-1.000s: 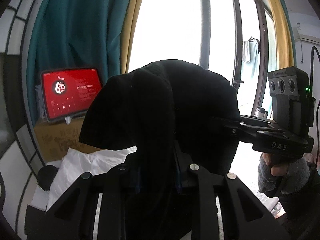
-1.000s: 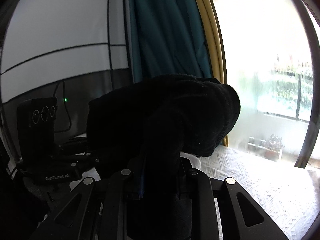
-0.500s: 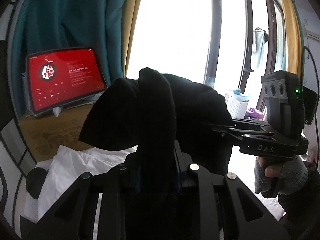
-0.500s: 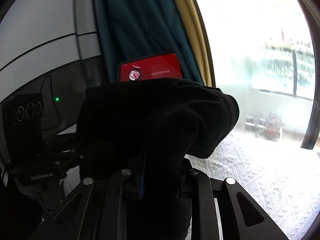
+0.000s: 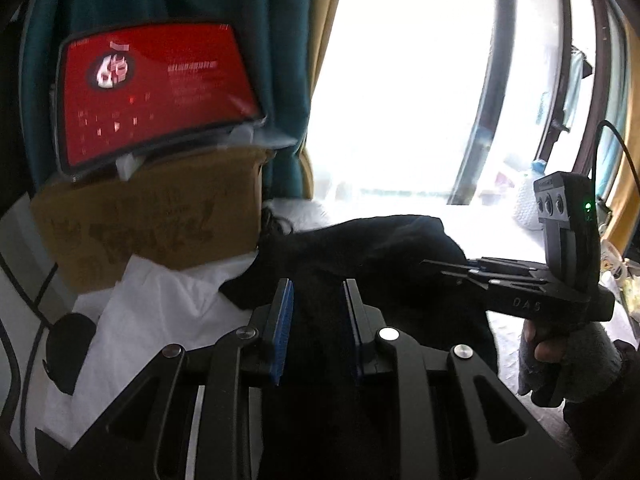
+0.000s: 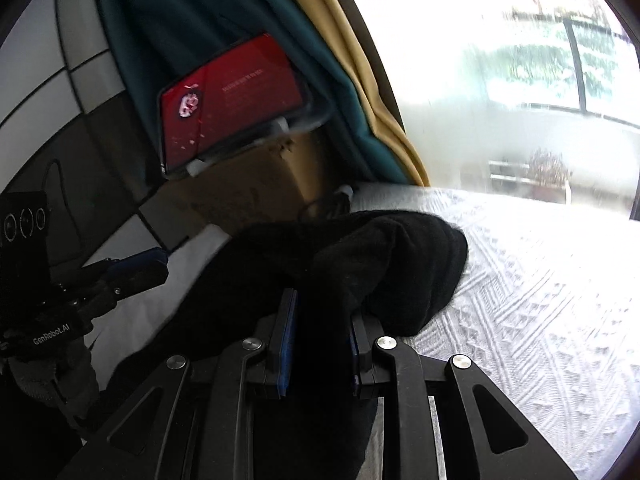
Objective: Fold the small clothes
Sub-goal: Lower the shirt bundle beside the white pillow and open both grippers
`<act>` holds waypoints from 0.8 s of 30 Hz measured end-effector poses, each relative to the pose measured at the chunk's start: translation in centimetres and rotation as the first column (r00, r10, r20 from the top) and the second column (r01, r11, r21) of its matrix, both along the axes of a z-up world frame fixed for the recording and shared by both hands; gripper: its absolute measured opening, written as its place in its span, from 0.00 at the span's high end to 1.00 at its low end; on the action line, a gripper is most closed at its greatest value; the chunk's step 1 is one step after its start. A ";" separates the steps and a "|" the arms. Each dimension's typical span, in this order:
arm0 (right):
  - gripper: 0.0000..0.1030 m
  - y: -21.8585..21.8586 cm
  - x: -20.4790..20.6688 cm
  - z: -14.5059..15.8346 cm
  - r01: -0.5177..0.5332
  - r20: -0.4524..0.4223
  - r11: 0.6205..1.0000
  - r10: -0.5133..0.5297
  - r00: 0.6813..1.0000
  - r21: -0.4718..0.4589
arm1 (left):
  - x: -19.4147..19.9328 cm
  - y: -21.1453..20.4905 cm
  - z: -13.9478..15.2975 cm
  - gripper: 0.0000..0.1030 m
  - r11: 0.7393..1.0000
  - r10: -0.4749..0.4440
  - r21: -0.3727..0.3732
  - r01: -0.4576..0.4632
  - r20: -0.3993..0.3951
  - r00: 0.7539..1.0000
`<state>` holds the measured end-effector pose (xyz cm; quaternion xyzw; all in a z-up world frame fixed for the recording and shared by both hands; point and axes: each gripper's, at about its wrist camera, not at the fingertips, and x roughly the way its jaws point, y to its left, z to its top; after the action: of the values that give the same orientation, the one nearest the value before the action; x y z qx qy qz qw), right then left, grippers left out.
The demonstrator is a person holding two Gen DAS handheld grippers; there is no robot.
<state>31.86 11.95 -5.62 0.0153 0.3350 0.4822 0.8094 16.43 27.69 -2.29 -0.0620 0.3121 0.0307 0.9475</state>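
The black garment (image 6: pixel 360 264) had come down from mid-air, where I held it a second earlier, and sagged low over the white bedspread (image 6: pixel 540 300), though whether it touched I could not tell. My left claw (image 5: pixel 316 312) and right claw (image 6: pixel 320 328) both stayed clenched on its cloth, near each other. Behind stood a cardboard box (image 5: pixel 160 220) carrying a red-screened tablet (image 5: pixel 152 92). I judged the lay-down nearly done, the folding itself yet to come.
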 end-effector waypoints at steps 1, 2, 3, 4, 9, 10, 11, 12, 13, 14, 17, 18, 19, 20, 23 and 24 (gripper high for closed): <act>0.78 0.2 0.3 -0.3 0.003 -0.006 1.000 -0.003 1.000 -0.004 | 0.2 0.1 -0.3 0.77 1.000 0.002 -0.002 -0.002 -0.013 1.000; 0.78 0.8 0.6 -0.5 0.005 -0.012 1.000 -0.005 1.000 -0.010 | 0.3 0.1 -0.7 0.77 1.000 0.004 -0.003 -0.004 -0.030 1.000; 0.78 0.8 0.8 -0.7 0.007 -0.018 1.000 -0.007 1.000 -0.017 | 0.5 0.1 -0.9 0.77 1.000 0.005 -0.003 -0.005 -0.040 0.999; 0.78 1.0 1.0 -0.6 0.009 -0.024 1.000 -0.010 1.000 -0.024 | 0.6 0.0 -1.1 0.77 1.000 0.003 -0.005 -0.004 -0.051 0.999; 0.68 2.0 3.2 -3.6 0.050 -0.085 0.993 -0.059 0.995 -0.108 | 1.3 -0.7 -2.1 0.77 1.000 -0.028 -0.010 0.028 -0.104 0.994; 0.54 1.9 3.4 -4.0 0.066 -0.085 0.991 -0.076 0.994 -0.120 | 1.3 -0.8 -2.3 0.77 0.999 -0.031 -0.012 0.029 -0.114 0.993; 0.45 1.7 3.7 -4.3 0.081 -0.082 0.989 -0.092 0.992 -0.126 | 1.4 -0.7 -2.5 0.77 1.000 -0.030 -0.013 0.028 -0.124 0.992; 0.44 1.5 3.8 -4.3 0.082 -0.085 0.989 -0.093 0.992 -0.124 | 1.5 -0.6 -2.8 0.77 1.000 -0.026 -0.010 0.025 -0.139 0.990; 0.43 1.3 4.0 -4.5 0.080 -0.088 0.989 -0.091 0.992 -0.125 | 1.6 -0.6 -3.1 0.76 1.000 -0.023 -0.008 0.022 -0.150 0.988; 0.42 1.1 4.0 -4.8 0.075 -0.085 0.988 -0.087 0.993 -0.134 | 1.5 -0.5 -3.4 0.76 1.000 -0.019 -0.009 0.018 -0.161 0.987; 0.33 1.1 4.0 -4.8 0.083 -0.055 0.982 -0.094 0.994 -0.171 | 1.6 -0.2 -4.2 0.77 1.000 -0.007 -0.006 0.006 -0.194 0.981; 0.29 0.7 3.9 -4.8 0.093 -0.049 0.978 -0.104 0.993 -0.184 | 1.7 -0.2 -4.2 0.77 1.000 -0.002 0.002 0.002 -0.200 0.980; 0.21 0.0 3.8 -4.8 0.106 -0.047 0.975 -0.117 0.992 -0.196 | 1.5 -0.2 -4.4 0.77 1.000 0.003 0.009 -0.001 -0.205 0.979; 0.18 -0.6 4.0 -5.0 0.121 -0.056 0.972 -0.134 0.989 -0.202 | 1.3 -0.2 -4.6 0.76 1.000 0.009 0.012 -0.006 -0.205 0.979; 0.18 -2.4 3.7 -5.0 0.141 -0.067 0.968 -0.158 0.985 -0.209 | 1.2 0.2 -4.5 0.76 1.000 0.023 0.021 -0.019 -0.203 0.979; 0.18 -2.8 3.6 -4.9 0.149 -0.062 0.966 -0.165 0.984 -0.213 | 1.1 0.1 -4.4 0.76 0.999 0.028 0.025 -0.024 -0.200 0.979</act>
<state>35.42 9.11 -10.54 -0.0236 0.4127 0.3780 0.8284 17.50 27.83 -6.73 -0.0520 0.4048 0.0526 0.9114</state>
